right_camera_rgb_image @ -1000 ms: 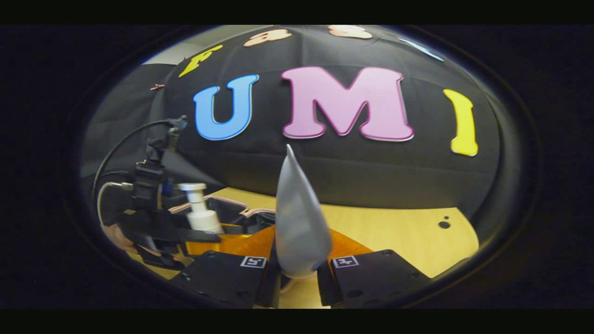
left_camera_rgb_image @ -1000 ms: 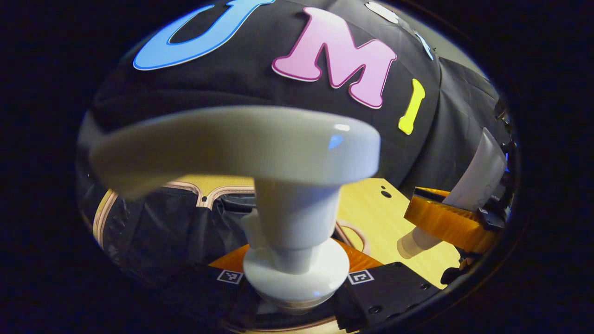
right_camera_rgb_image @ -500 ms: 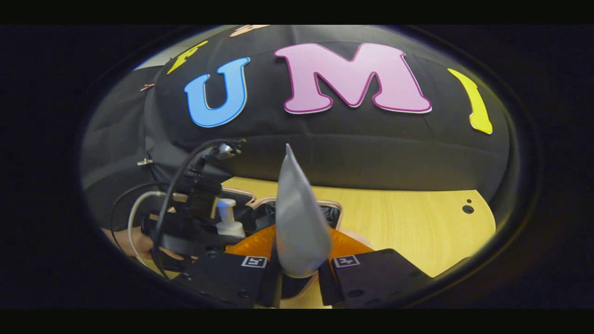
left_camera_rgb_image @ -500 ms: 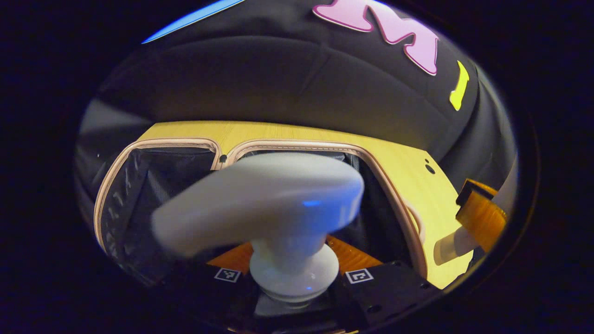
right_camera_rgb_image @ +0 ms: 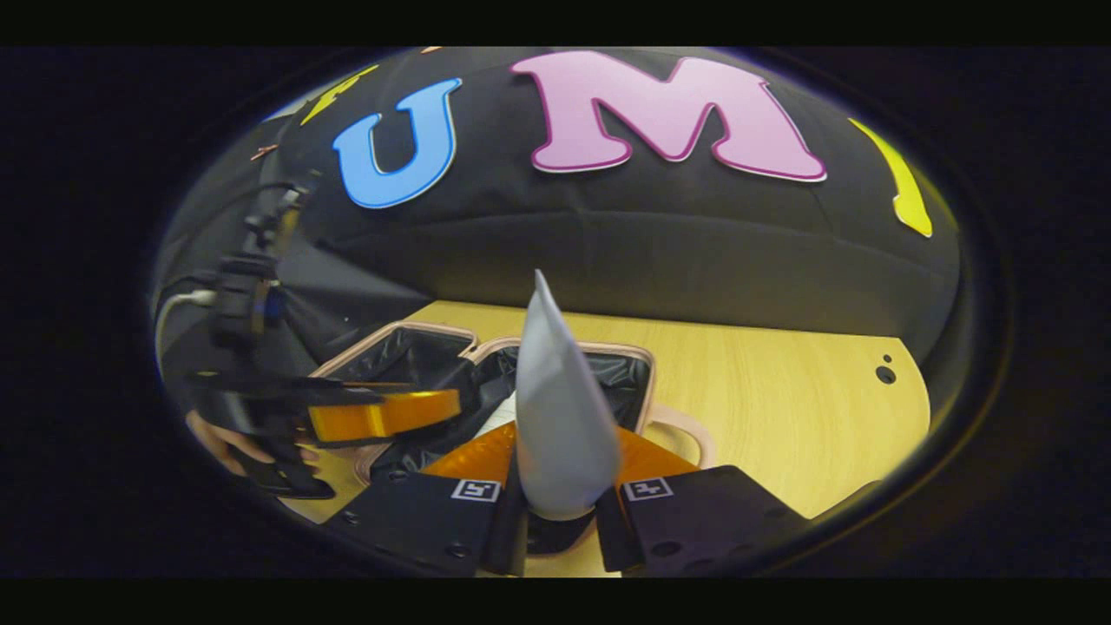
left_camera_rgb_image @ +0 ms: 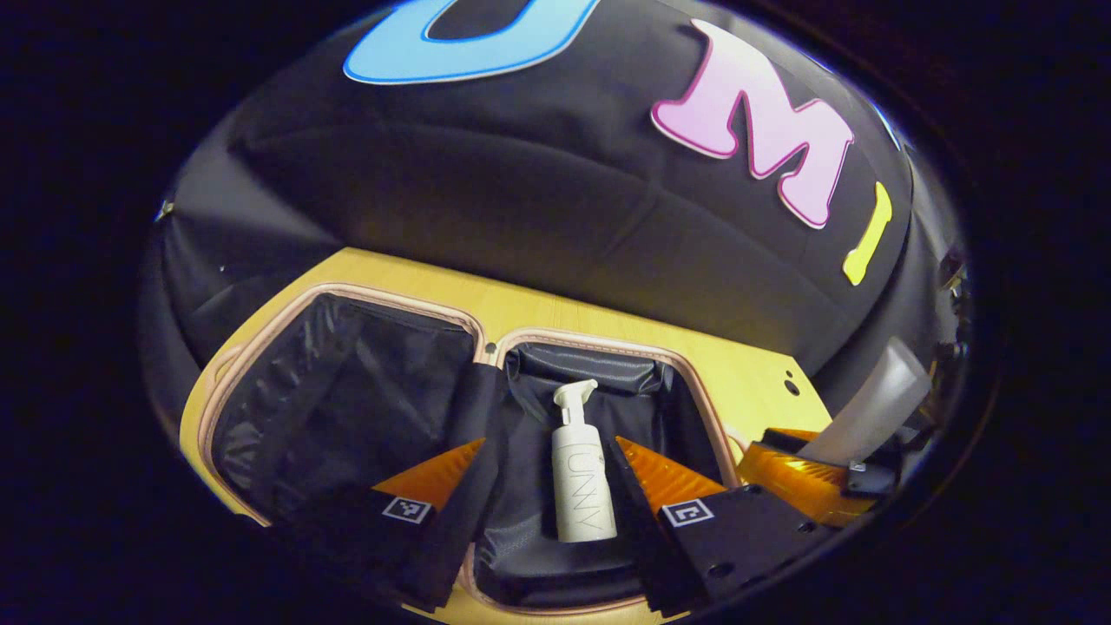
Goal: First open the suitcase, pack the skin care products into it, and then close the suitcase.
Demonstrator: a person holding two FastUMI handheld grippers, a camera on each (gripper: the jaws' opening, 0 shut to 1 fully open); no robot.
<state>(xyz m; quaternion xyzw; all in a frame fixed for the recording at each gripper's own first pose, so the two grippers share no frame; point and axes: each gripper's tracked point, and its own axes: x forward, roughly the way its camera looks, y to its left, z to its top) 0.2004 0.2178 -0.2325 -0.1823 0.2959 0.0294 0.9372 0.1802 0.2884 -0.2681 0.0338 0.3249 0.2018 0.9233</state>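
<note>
The suitcase (left_camera_rgb_image: 392,300) lies open on the wooden table, both halves lined in black with a pale pink rim. A white pump bottle (left_camera_rgb_image: 583,482) lies flat in its right half, nozzle pointing away from me. My left gripper (left_camera_rgb_image: 548,444) hovers open above that half, with the bottle below and between its fingers, untouched. My right gripper (right_camera_rgb_image: 560,486) is shut on a grey squeeze tube (right_camera_rgb_image: 555,408) that points upward, just in front of the suitcase (right_camera_rgb_image: 408,330). In the left gripper view the tube (left_camera_rgb_image: 868,408) and the right gripper's fingers (left_camera_rgb_image: 785,476) sit right of the case.
In the right gripper view the left gripper (right_camera_rgb_image: 382,415) and the hand (right_camera_rgb_image: 217,443) holding it hang over the case's left side. Bare wooden table (right_camera_rgb_image: 764,391) stretches to the right. The black booth cloth rises just behind the table.
The left gripper has let go of the pump bottle, which now lies in the suitcase's right half, and has drawn back open. The right gripper has carried the tube closer to the case.
</note>
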